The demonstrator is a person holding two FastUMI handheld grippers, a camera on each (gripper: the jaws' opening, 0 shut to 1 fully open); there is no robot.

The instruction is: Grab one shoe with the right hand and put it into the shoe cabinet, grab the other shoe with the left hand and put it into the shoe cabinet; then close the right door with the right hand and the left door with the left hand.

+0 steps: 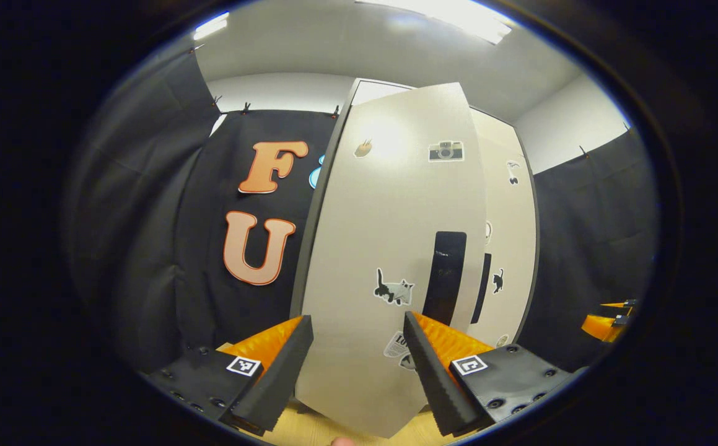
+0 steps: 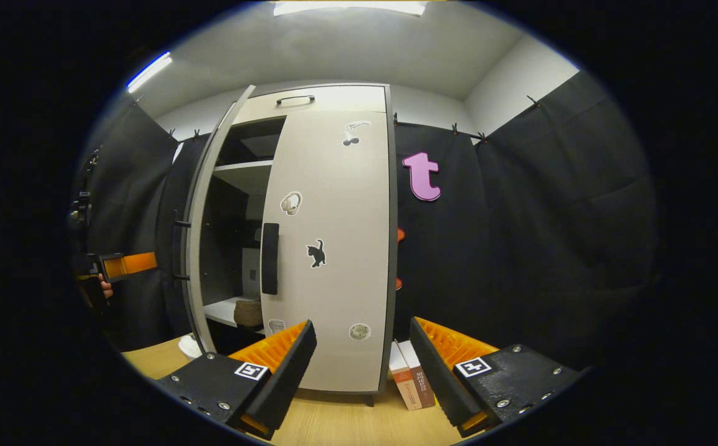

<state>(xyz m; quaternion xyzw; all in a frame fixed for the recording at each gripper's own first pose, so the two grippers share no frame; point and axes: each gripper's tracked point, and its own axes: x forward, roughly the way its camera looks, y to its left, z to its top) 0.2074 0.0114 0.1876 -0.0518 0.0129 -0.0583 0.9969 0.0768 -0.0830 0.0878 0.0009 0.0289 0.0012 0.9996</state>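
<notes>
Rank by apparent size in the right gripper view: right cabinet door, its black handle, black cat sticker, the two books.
1. right cabinet door
2. two books, though nearness to the camera may inflate them
3. black handle
4. black cat sticker

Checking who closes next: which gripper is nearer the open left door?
Left. The left gripper faces the left door close up, jaws open; the right gripper sits before the closed right door.
</notes>
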